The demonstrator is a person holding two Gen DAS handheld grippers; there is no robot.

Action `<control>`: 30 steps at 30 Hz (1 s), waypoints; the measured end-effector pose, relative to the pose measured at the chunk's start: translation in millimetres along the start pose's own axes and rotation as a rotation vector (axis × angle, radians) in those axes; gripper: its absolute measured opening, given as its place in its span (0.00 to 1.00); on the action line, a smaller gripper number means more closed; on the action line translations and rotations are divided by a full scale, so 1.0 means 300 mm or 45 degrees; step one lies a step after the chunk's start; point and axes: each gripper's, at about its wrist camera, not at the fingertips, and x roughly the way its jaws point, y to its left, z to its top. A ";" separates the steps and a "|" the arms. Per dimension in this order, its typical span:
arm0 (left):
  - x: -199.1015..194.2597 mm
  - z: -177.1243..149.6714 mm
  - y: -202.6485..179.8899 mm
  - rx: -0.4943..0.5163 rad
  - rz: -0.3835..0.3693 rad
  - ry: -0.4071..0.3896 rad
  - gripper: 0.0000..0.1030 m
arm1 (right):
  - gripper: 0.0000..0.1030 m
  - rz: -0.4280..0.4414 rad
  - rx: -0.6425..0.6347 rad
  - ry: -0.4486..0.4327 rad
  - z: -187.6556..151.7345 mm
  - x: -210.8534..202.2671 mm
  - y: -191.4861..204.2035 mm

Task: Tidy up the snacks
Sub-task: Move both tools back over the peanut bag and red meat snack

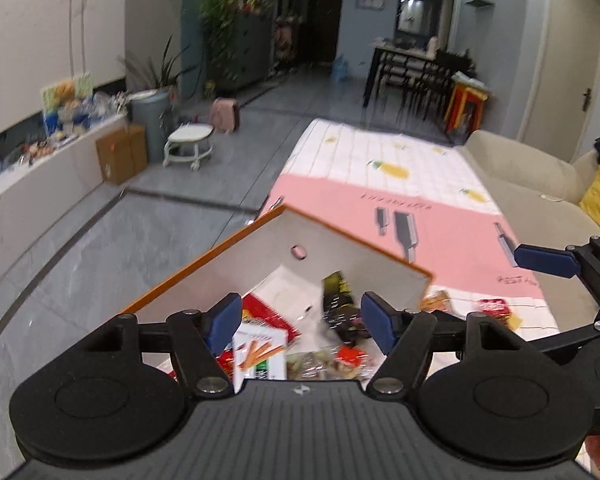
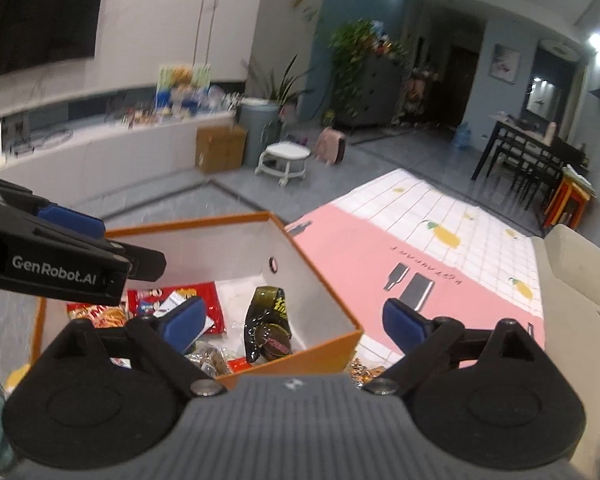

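An orange box [image 2: 324,350] with a white inside is sitting open on a pink-and-white mat [image 2: 452,264] spread on the floor, and the snacks are lying loose in it. In the right wrist view a red packet [image 2: 171,298] is lying flat toward the box's left side, a dark glossy bag [image 2: 267,320] with yellow lettering is leaning near the right wall, and a clear bag of brownish pieces [image 2: 211,356] is resting near the front edge. The left wrist view is showing a white-and-red packet with orange sticks printed on it [image 1: 259,346] just beneath that camera. A few wrapped sweets [image 2: 366,372] are lying outside the box on the mat, just beside its near right corner, and a small red packet [image 1: 494,307] is lying further out on the mat. The left tongs [image 1: 300,320] are hanging released above the box with nothing between the blue pads. The right tongs [image 2: 295,322] are also standing wide and empty, straddling the box's near right corner.
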 end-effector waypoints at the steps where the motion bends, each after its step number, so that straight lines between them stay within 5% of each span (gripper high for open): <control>1: -0.013 -0.003 -0.012 0.007 -0.014 -0.016 0.78 | 0.90 -0.011 0.012 -0.018 -0.009 -0.026 -0.005; 8: -0.059 -0.055 -0.152 0.141 -0.128 -0.102 0.81 | 0.93 -0.125 0.114 -0.056 -0.126 -0.157 -0.056; 13: -0.021 -0.115 -0.237 0.178 -0.222 -0.047 0.81 | 0.94 -0.201 0.218 0.017 -0.244 -0.197 -0.097; 21: 0.066 -0.203 -0.365 0.333 -0.265 0.037 0.81 | 0.94 -0.324 0.383 0.177 -0.436 -0.151 -0.191; 30: 0.167 -0.262 -0.464 0.532 -0.246 0.030 0.78 | 0.89 -0.366 0.418 0.230 -0.528 -0.093 -0.266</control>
